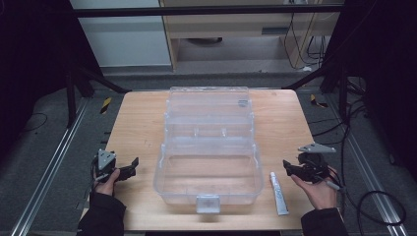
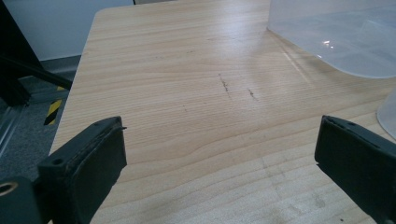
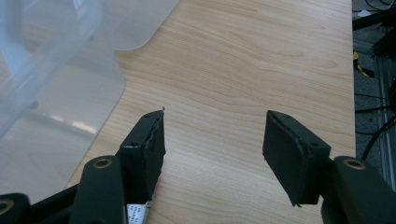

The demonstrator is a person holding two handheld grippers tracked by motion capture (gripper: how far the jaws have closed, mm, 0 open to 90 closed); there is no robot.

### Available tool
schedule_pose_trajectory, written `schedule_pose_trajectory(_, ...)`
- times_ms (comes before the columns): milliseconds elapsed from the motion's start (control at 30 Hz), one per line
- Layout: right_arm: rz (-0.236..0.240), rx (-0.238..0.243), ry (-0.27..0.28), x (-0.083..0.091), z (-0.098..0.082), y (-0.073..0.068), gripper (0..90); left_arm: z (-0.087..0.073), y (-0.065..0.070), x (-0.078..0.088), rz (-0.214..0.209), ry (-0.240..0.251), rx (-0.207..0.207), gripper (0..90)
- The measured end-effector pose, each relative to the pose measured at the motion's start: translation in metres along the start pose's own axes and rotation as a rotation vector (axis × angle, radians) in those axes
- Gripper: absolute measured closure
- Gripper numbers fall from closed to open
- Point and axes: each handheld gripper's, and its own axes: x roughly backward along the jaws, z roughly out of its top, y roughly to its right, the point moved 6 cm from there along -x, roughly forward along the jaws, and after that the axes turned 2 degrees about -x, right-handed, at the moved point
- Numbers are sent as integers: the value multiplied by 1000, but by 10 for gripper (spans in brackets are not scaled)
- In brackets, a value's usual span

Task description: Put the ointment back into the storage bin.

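Hovering just right of the white tube (image 1: pixel 279 193), the right gripper (image 1: pixel 290 168) has its jaws apart with nothing between them. That tube lies flat on the wooden table (image 1: pixel 137 128), just beside the clear plastic box (image 1: pixel 208 164). Jaws spread wide, the left gripper (image 1: pixel 132 166) sits empty near the table's left edge.

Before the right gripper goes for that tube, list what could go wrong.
1. The tube lies flat on the table, close beside the clear box; a jaw may bump the box wall and shove it.
2. The right gripper has nothing between its open jaws; closing early would likely miss the tube.
3. The tube is near the table's front edge and could get nudged off.
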Motion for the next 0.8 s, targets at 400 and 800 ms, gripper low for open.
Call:
schedule_pose_trajectory(400, 45, -2, -70, 9, 10, -11, 402, 0, 0, 0, 0, 0, 0, 15)
schedule_pose_trajectory(800, 79, -23, -139, 7, 7, -17, 426, 0, 0, 0, 0, 0, -1, 15)
